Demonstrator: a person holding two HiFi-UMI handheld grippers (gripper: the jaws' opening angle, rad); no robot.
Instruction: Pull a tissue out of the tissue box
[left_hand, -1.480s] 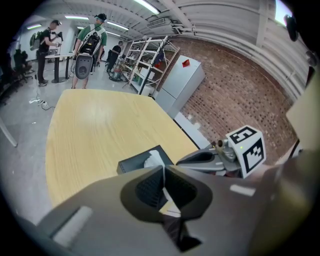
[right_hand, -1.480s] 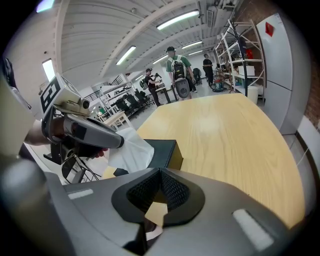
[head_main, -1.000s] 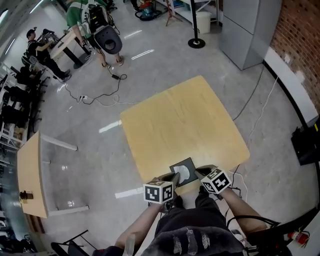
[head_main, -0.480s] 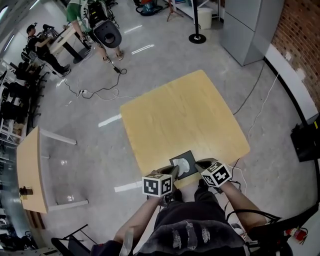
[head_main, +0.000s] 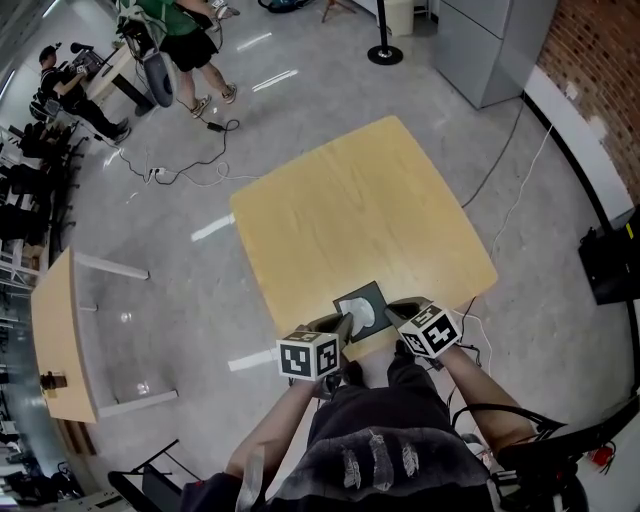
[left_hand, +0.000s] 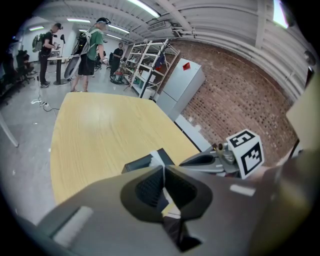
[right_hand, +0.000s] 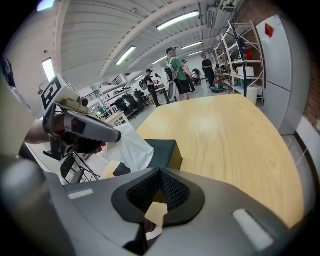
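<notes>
Box at the table's near edge, tissue standing from its slot. Left gripper and right gripper flank it, jaws together, empty. We would open one, pinch the tissue high and pull straight up.
</notes>
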